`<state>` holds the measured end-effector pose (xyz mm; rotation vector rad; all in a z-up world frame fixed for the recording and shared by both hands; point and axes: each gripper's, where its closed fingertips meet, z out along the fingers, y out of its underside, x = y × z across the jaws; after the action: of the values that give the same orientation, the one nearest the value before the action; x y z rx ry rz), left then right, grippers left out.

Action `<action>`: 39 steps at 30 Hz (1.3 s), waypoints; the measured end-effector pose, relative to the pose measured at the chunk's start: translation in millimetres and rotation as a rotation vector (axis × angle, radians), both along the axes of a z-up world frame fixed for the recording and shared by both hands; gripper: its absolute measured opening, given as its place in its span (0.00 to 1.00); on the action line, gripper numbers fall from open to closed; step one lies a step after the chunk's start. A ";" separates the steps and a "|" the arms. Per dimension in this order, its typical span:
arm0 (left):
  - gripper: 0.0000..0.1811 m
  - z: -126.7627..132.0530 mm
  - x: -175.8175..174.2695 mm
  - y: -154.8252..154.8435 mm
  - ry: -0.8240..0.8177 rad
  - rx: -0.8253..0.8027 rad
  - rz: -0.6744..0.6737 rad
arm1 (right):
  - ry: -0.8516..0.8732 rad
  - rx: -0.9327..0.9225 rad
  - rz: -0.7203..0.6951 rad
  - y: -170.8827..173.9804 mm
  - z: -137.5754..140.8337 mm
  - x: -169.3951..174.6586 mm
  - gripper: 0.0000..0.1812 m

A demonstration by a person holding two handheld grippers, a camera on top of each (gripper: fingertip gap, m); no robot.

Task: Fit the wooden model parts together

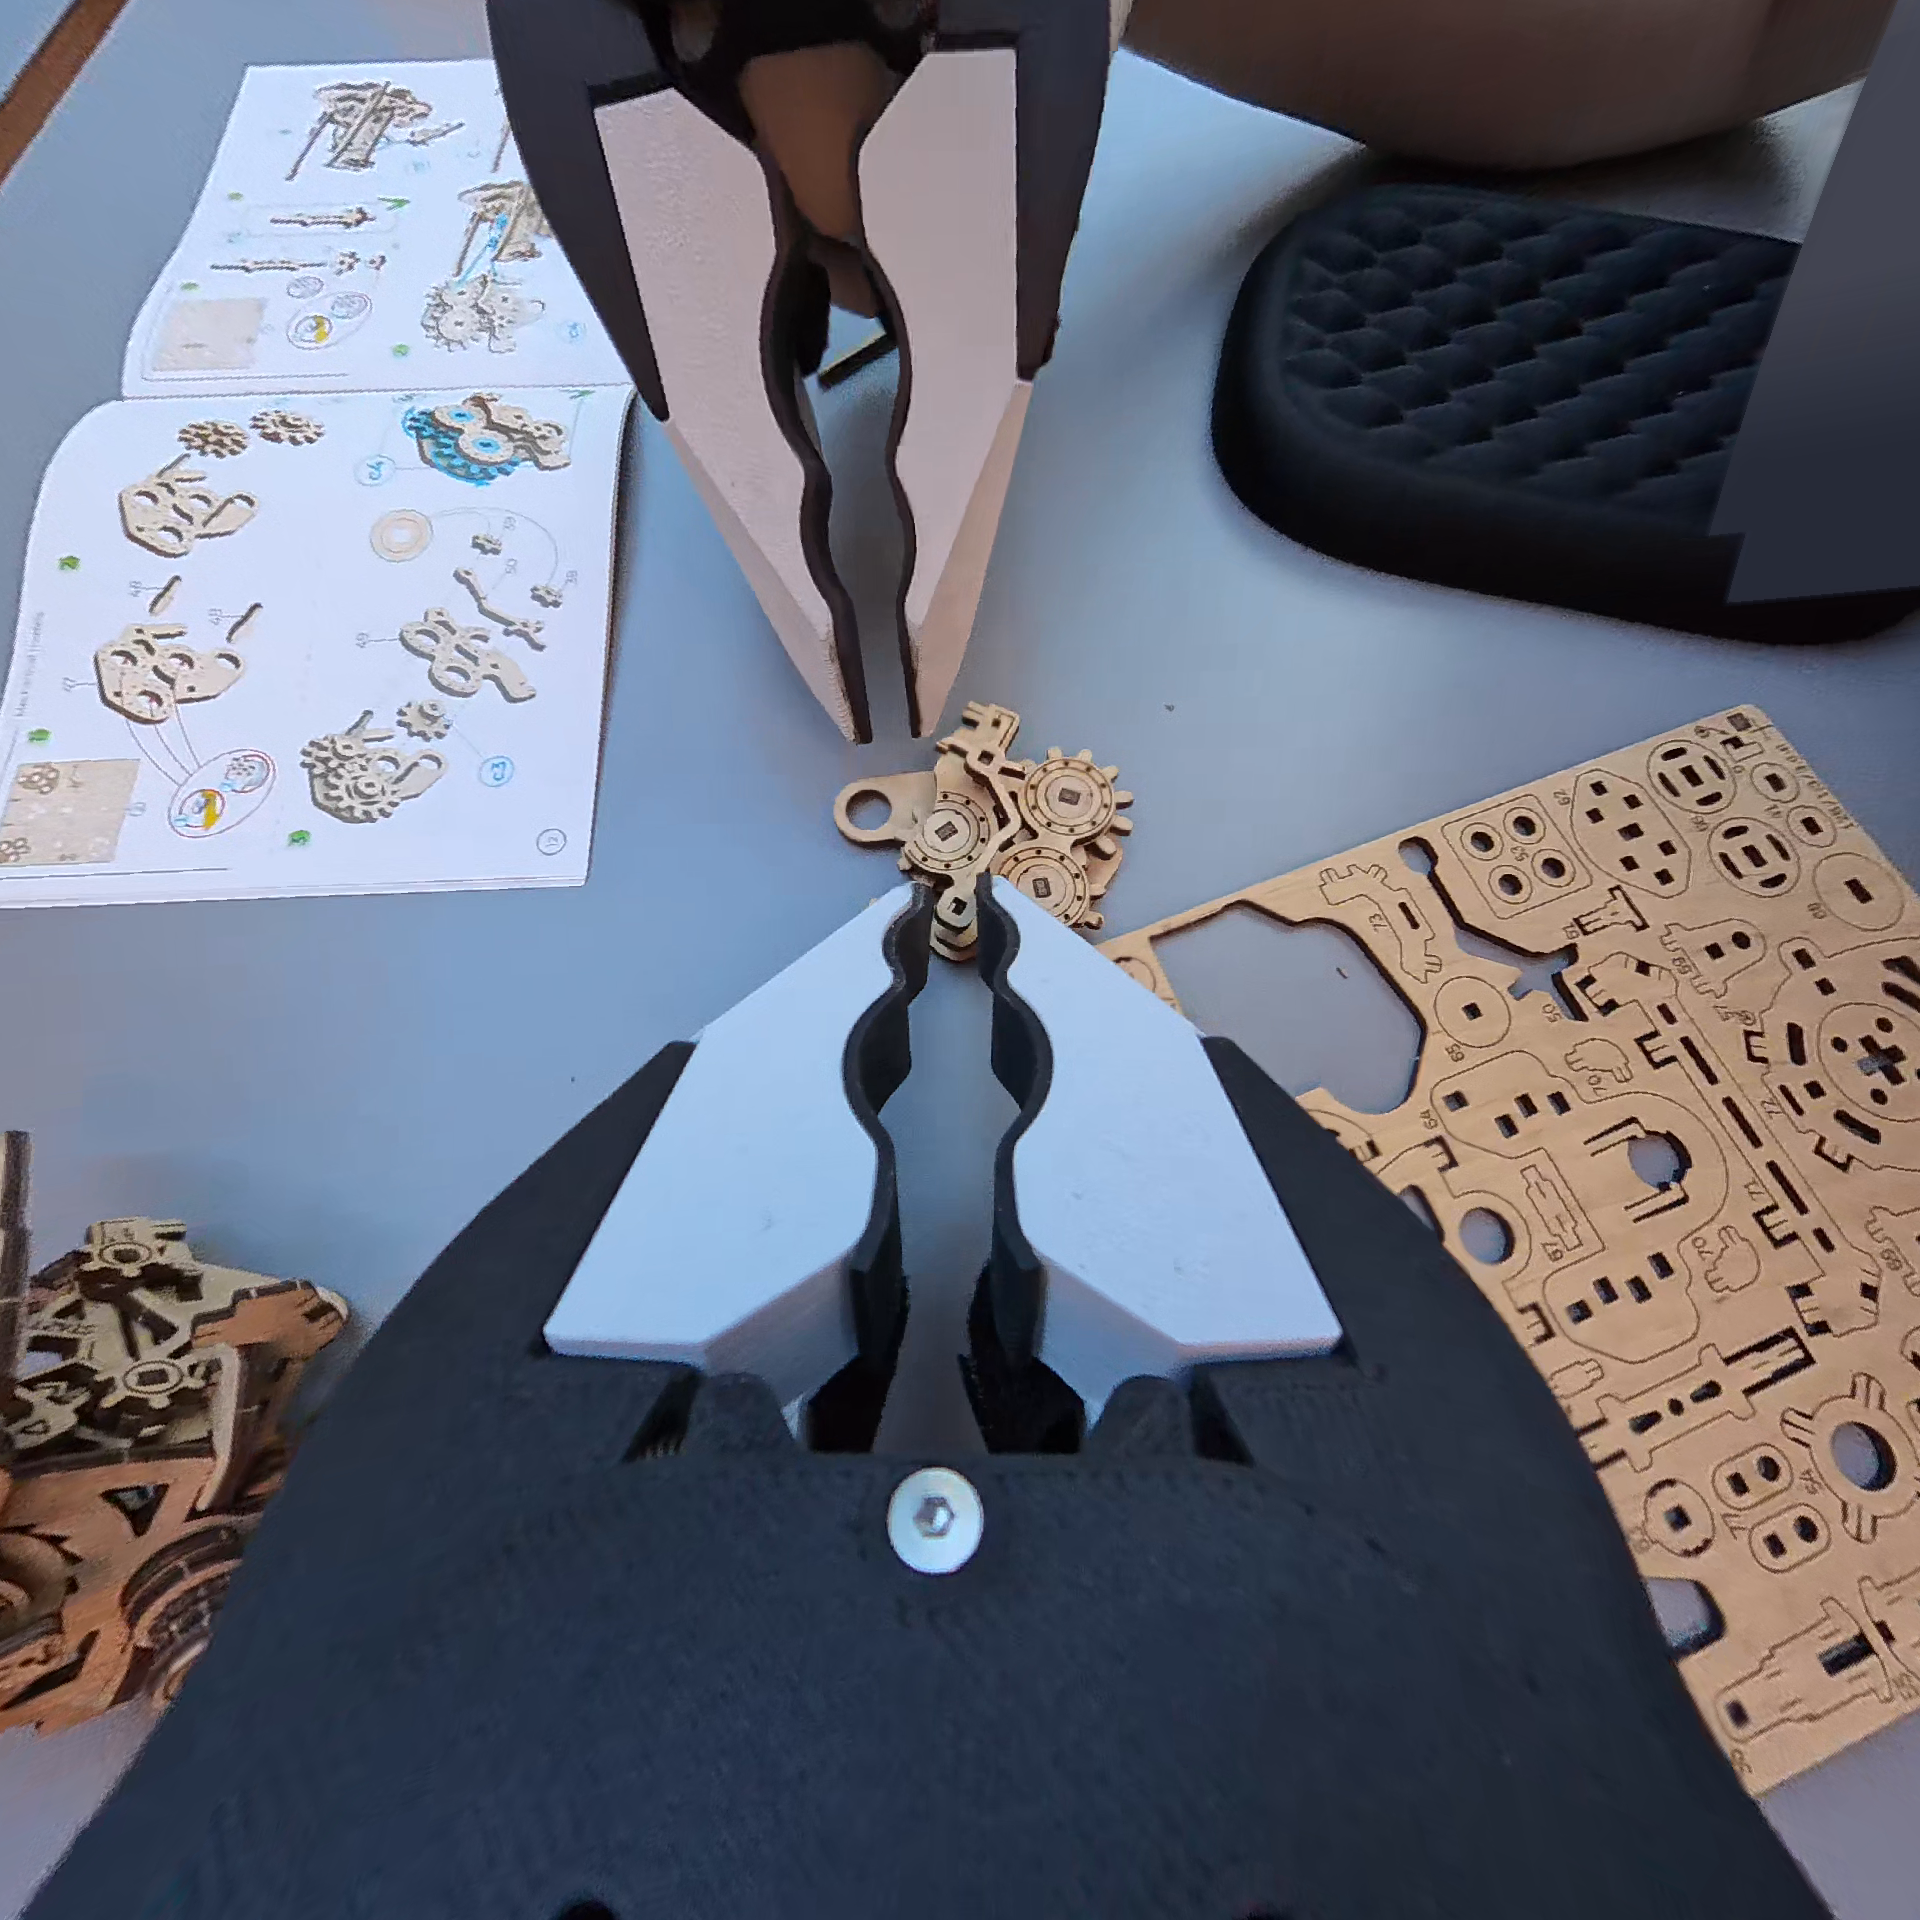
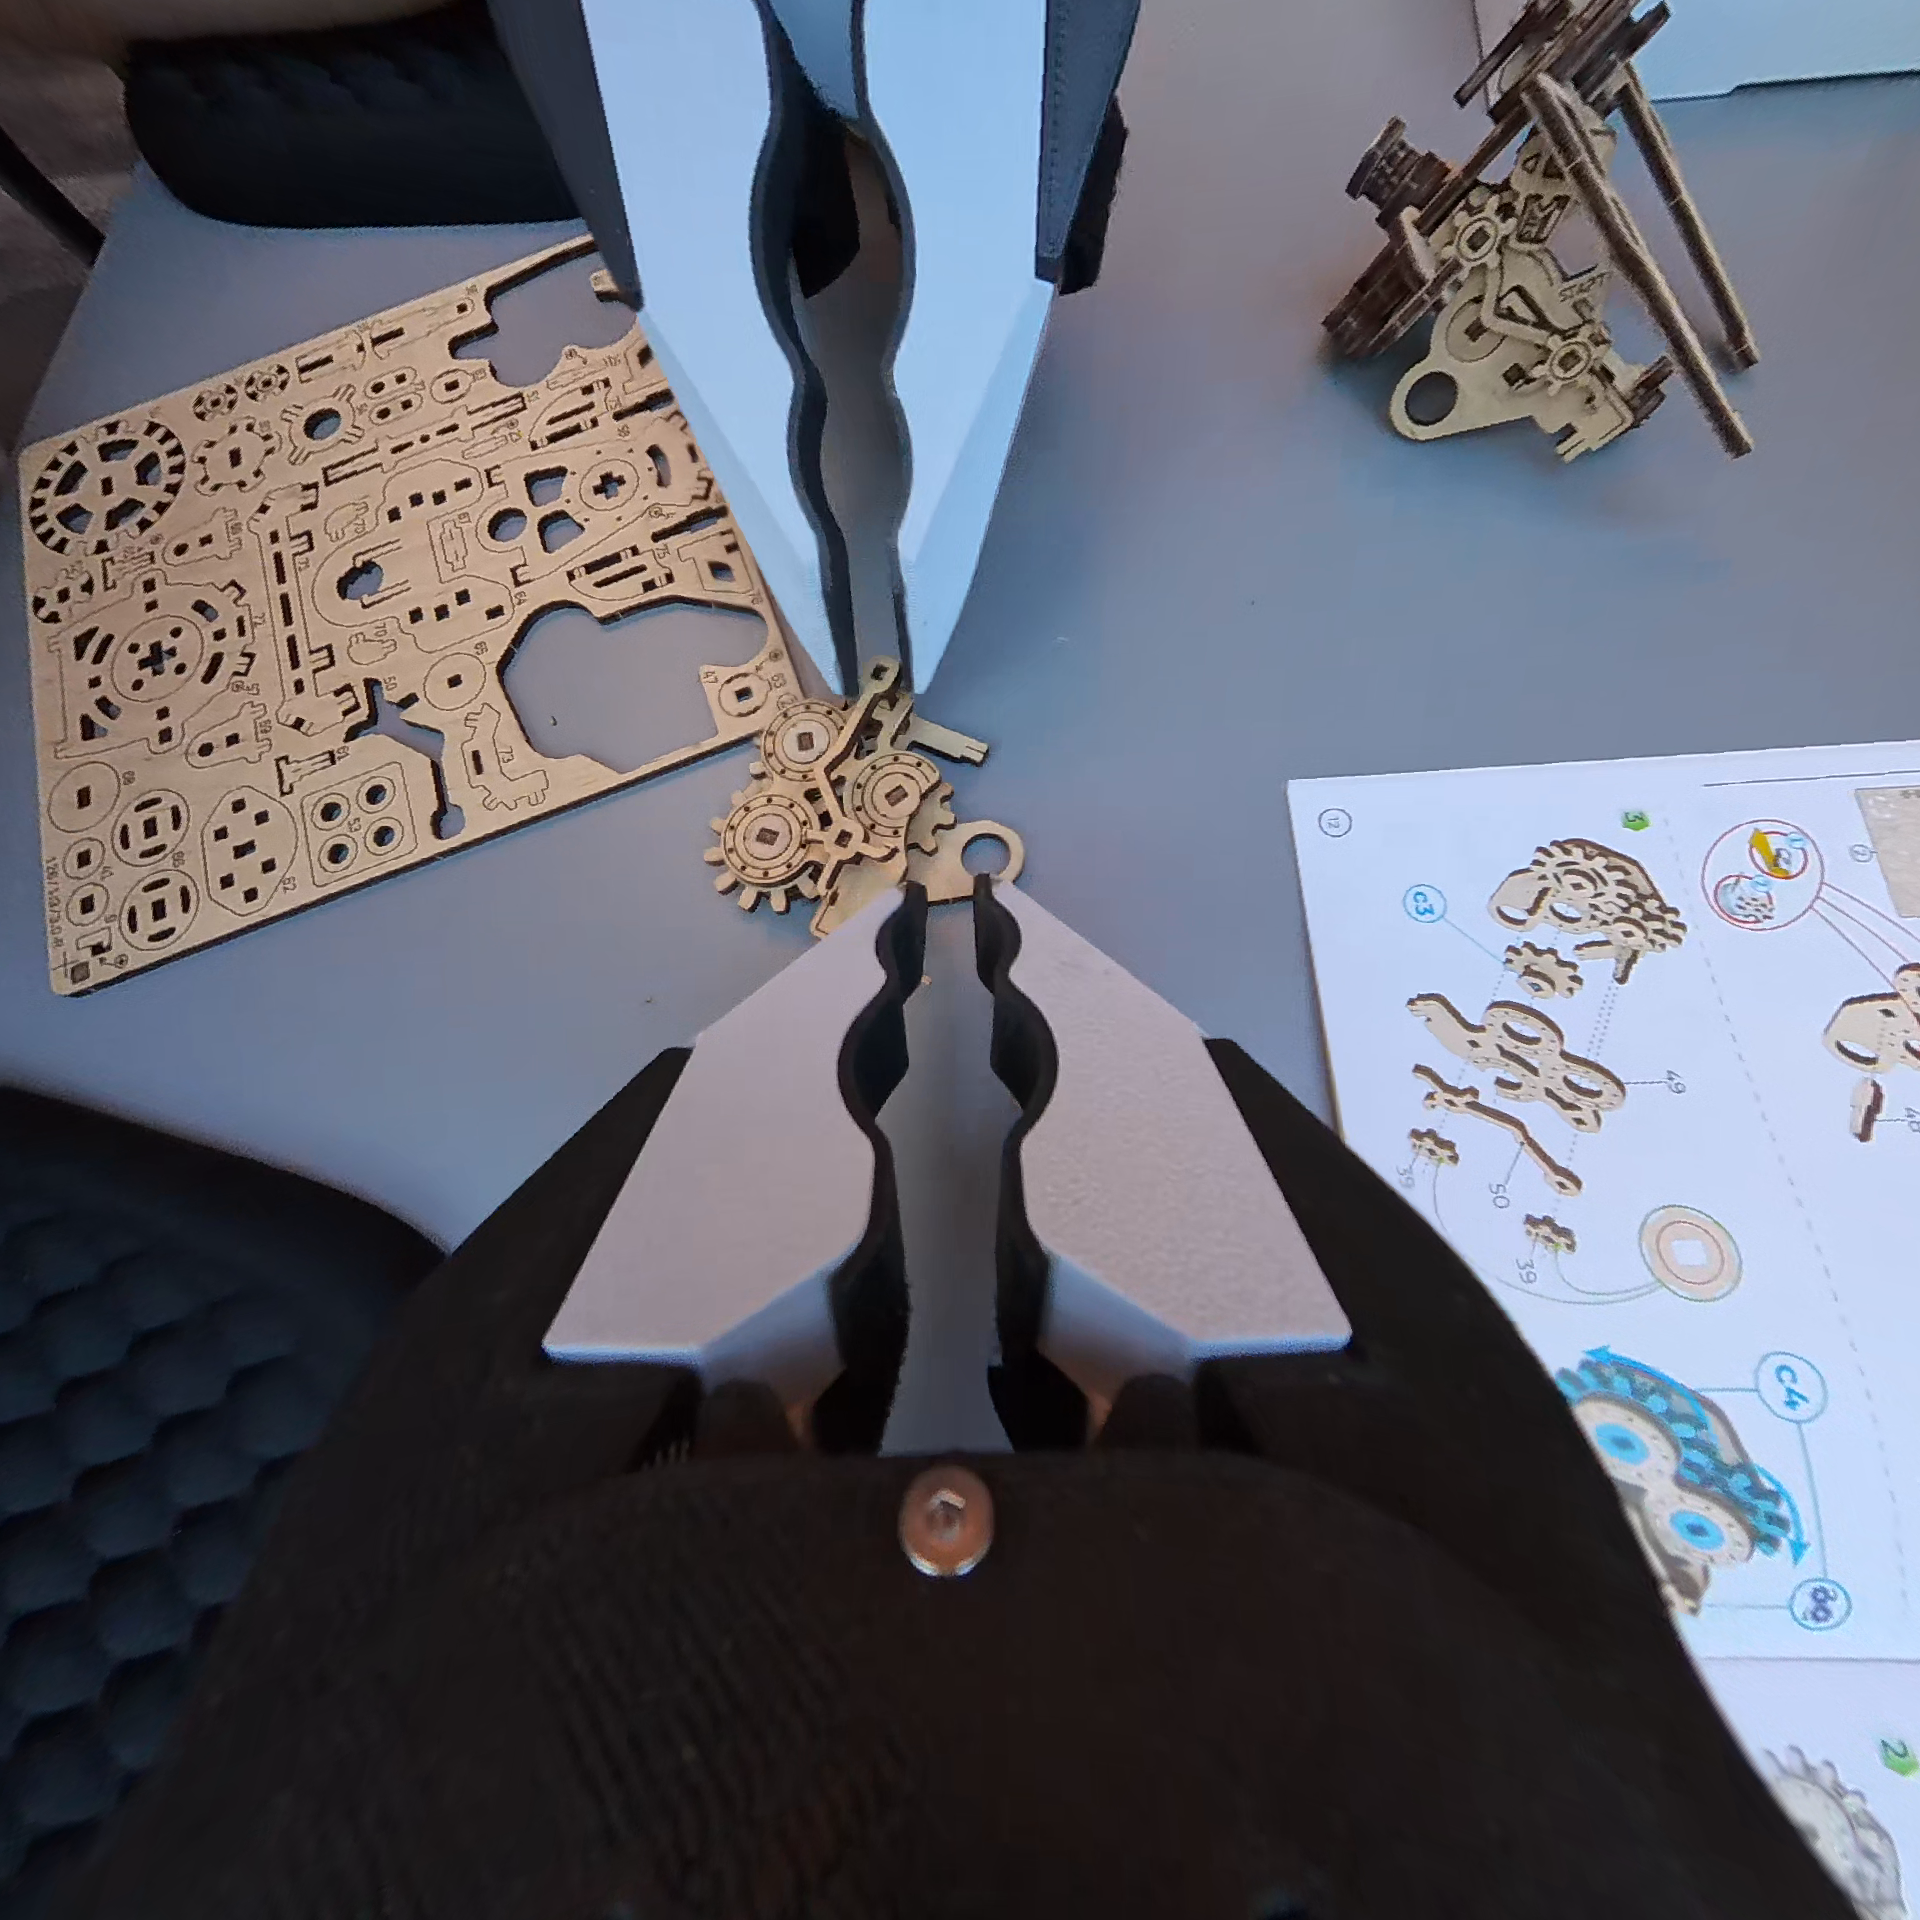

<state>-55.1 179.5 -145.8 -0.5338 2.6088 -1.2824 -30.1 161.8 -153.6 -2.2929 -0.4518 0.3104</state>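
A small wooden gear assembly (image 1: 997, 831) with three gears and a flat plate with a round lug lies on the grey table between the two grippers. It also shows in the right wrist view (image 2: 831, 810). My left gripper (image 1: 951, 914) is shut on a small stacked part at the assembly's near edge; it shows from above in the right wrist view (image 2: 878, 675). My right gripper (image 2: 945, 894) has a narrow gap between its fingers and holds nothing, its tips at the plate beside the lug. In the left wrist view it (image 1: 888, 736) points at the assembly from the far side.
A laser-cut wooden parts sheet (image 1: 1558, 1091) lies beside the assembly, also in the right wrist view (image 2: 312, 623). An open instruction booklet (image 1: 312, 623) (image 2: 1610, 1143) lies on the other side. A partly built wooden model (image 1: 125, 1403) (image 2: 1507, 281) and a black honeycomb pad (image 1: 1507, 364) stand farther off. My right fingertips sit around 4 centimeters from my left ones.
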 end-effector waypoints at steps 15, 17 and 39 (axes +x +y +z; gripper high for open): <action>0.11 -7.9 9.0 -41.9 0.120 0.011 0.166 | -0.018 0.212 -0.308 -44.7 28.8 4.5 0.05; 0.13 -4.1 4.7 -40.1 0.120 0.008 0.140 | -0.015 0.246 -0.311 -43.1 29.1 1.5 0.04; 0.03 8.2 5.8 -31.2 -0.058 -0.126 -0.047 | 0.019 0.223 -0.296 -32.3 14.6 -4.5 0.02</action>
<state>-49.3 148.4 -137.5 -0.4507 2.5203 -1.4612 -34.6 129.5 -139.0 -2.0995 -0.1253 0.1263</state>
